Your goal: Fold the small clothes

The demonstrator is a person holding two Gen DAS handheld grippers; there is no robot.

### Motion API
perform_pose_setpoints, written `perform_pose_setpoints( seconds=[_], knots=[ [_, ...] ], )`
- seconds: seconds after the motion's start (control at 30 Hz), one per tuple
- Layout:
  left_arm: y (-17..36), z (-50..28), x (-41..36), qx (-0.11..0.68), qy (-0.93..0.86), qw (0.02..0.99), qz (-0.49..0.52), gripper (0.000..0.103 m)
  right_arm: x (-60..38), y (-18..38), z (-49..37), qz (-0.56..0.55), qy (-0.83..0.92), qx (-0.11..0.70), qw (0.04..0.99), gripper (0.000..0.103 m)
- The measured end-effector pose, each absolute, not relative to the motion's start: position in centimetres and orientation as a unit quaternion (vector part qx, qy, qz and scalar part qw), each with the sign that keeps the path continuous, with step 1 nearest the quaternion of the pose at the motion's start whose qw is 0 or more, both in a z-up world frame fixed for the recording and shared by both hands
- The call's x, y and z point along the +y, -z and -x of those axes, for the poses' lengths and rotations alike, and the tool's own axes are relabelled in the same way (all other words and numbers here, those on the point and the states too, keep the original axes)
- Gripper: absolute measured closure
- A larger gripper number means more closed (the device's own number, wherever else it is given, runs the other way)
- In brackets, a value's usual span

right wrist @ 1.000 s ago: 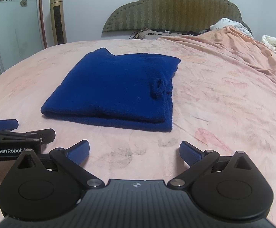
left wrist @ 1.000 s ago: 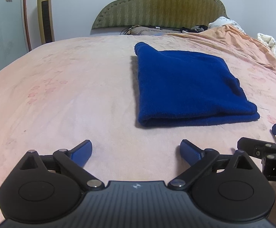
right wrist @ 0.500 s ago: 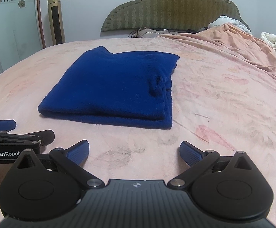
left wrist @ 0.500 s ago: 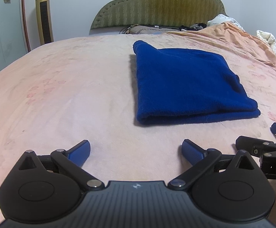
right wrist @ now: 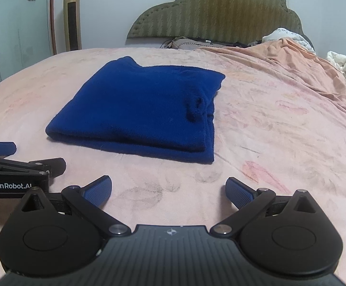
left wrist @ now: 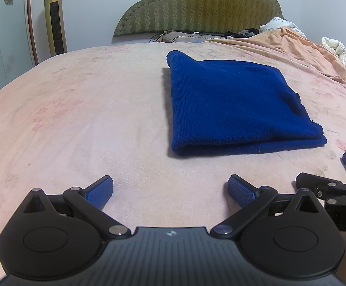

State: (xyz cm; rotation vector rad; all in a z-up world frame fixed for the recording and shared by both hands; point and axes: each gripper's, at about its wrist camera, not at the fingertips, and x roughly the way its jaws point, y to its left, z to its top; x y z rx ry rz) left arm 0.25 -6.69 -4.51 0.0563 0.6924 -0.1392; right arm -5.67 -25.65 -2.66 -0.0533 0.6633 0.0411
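Both of my grippers sit low over the pink bedsheet (left wrist: 89, 119), and neither has hold of anything. Through the left wrist camera, I see the left gripper (left wrist: 170, 188) with its blue-padded fingers (left wrist: 100, 190) spread wide apart above bare sheet. The folded blue garment (left wrist: 235, 104) lies flat on the bed ahead and a little to the right, well apart from the fingertips, its thick folded edge facing me. Part of the right gripper (left wrist: 335, 190) shows at the right edge. A padded green headboard (left wrist: 196, 7) and a gold tower fan (left wrist: 55, 21) stand at the back. Through the right wrist camera, the right gripper (right wrist: 168, 188) is likewise wide open and empty, pads (right wrist: 239, 191) clear of the cloth. The same blue garment (right wrist: 137, 109) rests ahead and to the left, with a small puckered bunch near its right side. The left gripper (right wrist: 18, 166) shows at the left edge, just beside mine. A rumpled orange blanket (right wrist: 292, 71) lies on the bed's right.
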Motion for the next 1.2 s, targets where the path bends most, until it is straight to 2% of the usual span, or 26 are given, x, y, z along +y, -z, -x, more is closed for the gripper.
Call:
perform_pose_setpoints(
  seconds=[1.2],
  knots=[
    [4.52,-0.16,-6.48,0.336,0.070,0.939,-0.025,0.000,-26.00,2.64,5.51,0.046,0.000,0.312,0.949,0.000]
  ],
)
